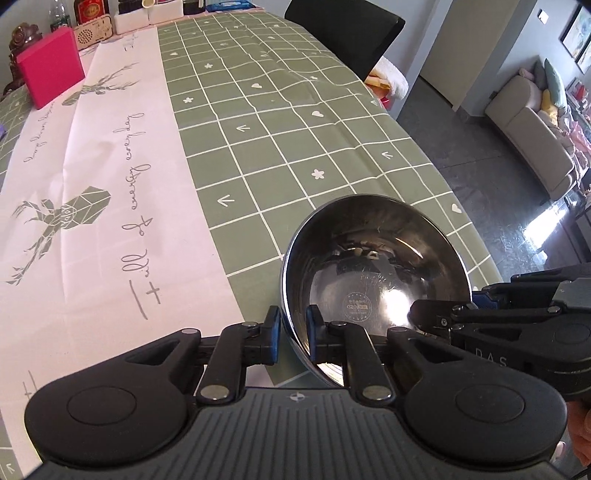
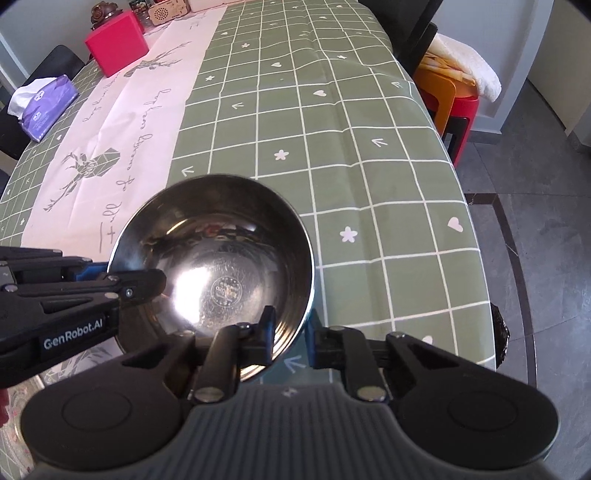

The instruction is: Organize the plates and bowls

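Note:
A shiny steel bowl (image 1: 376, 266) is held above the green checked tablecloth near the table's near right side; it also shows in the right wrist view (image 2: 221, 258). My left gripper (image 1: 293, 334) is shut on the bowl's near-left rim, one finger inside and one outside. My right gripper (image 2: 290, 338) is shut on the bowl's near-right rim the same way. The right gripper reaches in from the right in the left wrist view (image 1: 443, 314); the left gripper reaches in from the left in the right wrist view (image 2: 144, 284). No plates are in view.
A pink box (image 1: 50, 70) stands at the far left on the white runner (image 1: 92, 166). A purple tissue pack (image 2: 46, 105) lies at the left edge. A black chair (image 1: 340, 33) stands at the far end; red and orange stools (image 2: 454, 99) stand right of the table.

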The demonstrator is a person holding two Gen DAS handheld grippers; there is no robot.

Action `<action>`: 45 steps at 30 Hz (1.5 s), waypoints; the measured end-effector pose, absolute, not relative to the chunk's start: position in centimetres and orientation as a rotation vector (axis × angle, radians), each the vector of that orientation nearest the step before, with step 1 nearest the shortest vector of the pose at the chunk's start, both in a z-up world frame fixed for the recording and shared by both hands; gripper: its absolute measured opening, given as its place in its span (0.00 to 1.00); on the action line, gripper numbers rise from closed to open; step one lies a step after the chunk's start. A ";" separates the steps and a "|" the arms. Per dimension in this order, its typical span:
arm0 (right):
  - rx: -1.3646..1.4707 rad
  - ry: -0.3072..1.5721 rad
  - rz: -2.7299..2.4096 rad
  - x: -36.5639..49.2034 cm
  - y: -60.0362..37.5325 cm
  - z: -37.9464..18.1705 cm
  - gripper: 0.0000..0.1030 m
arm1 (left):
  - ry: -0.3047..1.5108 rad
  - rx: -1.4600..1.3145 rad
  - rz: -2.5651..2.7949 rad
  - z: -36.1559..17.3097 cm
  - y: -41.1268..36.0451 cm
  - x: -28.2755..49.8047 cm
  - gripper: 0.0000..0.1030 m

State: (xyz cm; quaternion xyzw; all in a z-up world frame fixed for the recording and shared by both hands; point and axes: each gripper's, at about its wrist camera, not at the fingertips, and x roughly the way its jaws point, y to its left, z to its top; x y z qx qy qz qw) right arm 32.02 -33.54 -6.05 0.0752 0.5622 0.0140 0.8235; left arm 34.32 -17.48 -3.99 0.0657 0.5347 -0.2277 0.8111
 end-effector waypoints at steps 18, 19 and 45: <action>0.033 1.043 0.085 23.6 -29.3 4.7 0.10 | 1.051 0.174 -0.464 5.6 -13.7 24.7 0.16; 0.024 1.036 0.090 23.0 -28.9 5.2 0.10 | 1.047 0.177 -0.463 6.0 -13.4 23.9 0.16; -0.131 1.089 0.181 13.1 -22.6 3.7 0.09 | 1.141 0.215 -0.423 4.2 -8.9 14.2 0.17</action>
